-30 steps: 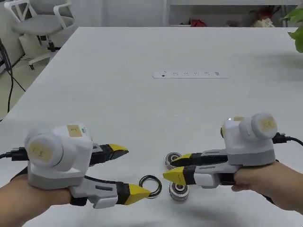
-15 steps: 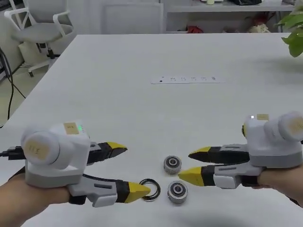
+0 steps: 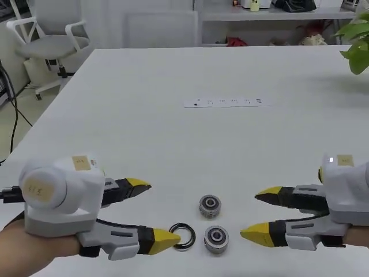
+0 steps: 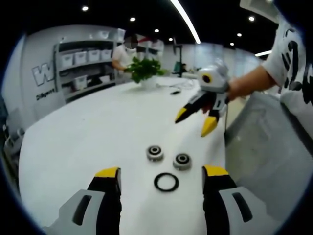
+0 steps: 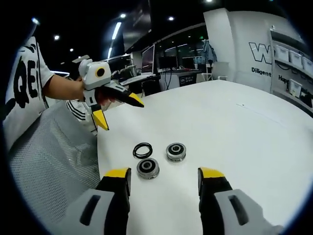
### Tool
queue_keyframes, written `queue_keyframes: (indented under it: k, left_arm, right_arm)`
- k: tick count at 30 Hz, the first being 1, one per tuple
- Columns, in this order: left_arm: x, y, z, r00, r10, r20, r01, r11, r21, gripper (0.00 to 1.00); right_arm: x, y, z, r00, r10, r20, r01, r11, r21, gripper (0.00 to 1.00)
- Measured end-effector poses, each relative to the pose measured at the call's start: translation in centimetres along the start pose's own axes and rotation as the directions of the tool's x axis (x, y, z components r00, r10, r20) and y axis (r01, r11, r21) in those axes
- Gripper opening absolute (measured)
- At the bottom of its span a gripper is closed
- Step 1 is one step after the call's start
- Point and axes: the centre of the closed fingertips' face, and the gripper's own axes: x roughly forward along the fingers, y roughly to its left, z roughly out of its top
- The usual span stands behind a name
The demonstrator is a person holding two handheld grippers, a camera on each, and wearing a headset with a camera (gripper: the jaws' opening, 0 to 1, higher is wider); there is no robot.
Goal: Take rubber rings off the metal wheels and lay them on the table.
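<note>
Bright even light, ceiling strip lights point(image 4: 186, 22) glaring above left gripper point(image 3: 158, 210), faint soft shadows on table point(image 3: 173, 133) ahead of it, fisheye edges bent.

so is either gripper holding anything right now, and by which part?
Nothing is held. The left gripper and right gripper are both open, with nothing between the jaws. The rubber ring and both metal wheels lie loose on the table.

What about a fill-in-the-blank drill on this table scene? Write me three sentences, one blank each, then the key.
On the table lie ___ metal wheels. The loose rubber ring lying flat beside them is ___ in colour. The left gripper and the right gripper both have their jaws ___.
Missing words: two, black, open.
</note>
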Motion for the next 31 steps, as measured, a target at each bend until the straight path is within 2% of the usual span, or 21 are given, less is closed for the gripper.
queue_keyframes:
  k: [7, 17, 23, 31]
  left_arm:
    - [-0.2, -0.2, -0.6, 0.9998, 0.009, -0.015, -0.009, 1.0, 0.014, 0.7]
    - [-0.6, -0.1, -0.9, 0.9992, 0.03, -0.028, -0.029, 0.999, 0.031, 0.71]
    - [-0.9, -0.2, -0.6, 0.999, 0.04, -0.018, -0.039, 0.999, 0.03, 0.71]
    - [-1.2, -0.3, -0.4, 0.9988, 0.049, -0.002, -0.049, 0.998, 0.028, 0.71]
  right_arm:
    - [-1.0, -0.4, -0.7, 0.9996, -0.027, 0.001, 0.027, 1.0, -0.002, 0.55]
    - [-1.4, -0.5, -1.2, 0.999, -0.043, -0.012, 0.043, 0.999, -0.023, 0.56]
    - [-1.6, -0.6, -1.0, 0.9986, -0.053, -0.008, 0.052, 0.998, -0.028, 0.57]
    - [-2.0, -0.5, -1.1, 0.9981, -0.054, -0.028, 0.052, 0.997, -0.056, 0.58]
